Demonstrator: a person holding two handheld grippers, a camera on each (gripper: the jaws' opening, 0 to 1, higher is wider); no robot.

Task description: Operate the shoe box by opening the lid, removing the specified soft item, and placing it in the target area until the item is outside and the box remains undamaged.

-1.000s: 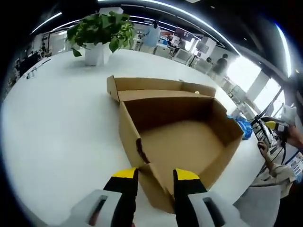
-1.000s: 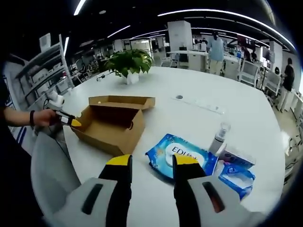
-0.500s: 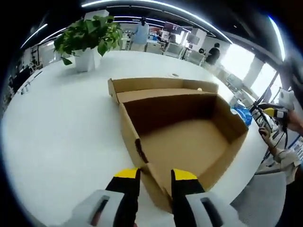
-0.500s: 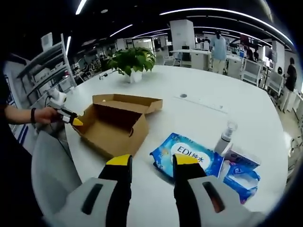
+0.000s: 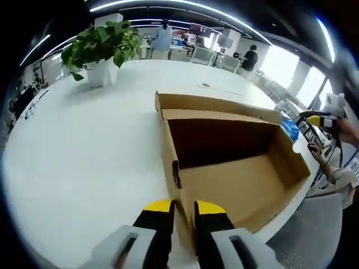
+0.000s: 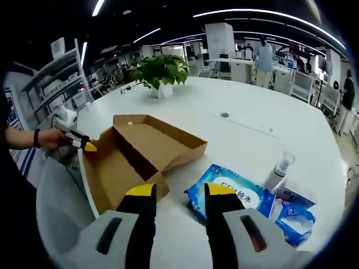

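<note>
- The left claw (image 5: 183, 208) pinches the near corner wall of the open cardboard shoe box (image 5: 235, 168), its yellow-tipped jaws closed on the thin board at 6 o'clock in the left gripper view; a hard squeeze or a sideways pull here could crease or tear that corner.
- The box sits close to the near edge of the white surface (image 5: 84, 145); dragging it further by one corner could tip it over the edge.
- The box interior looks bare, lid (image 6: 168, 137) folded back flat; the blue soft wipes pack (image 6: 230, 196) lies outside on the surface, just right of the box at 5 o'clock in the right gripper view.
- The right claw (image 6: 174, 193) hovers with jaws apart, holding nothing, above the gap between box and pack.
- A spray bottle (image 6: 279, 171) and a smaller blue packet (image 6: 294, 216) stand near the wipes pack at 4 o'clock; a careless sweep by the right claw could knock the bottle down.
- The potted plant (image 5: 104, 47) stands well apart at 11 o'clock, out of harm's way.
</note>
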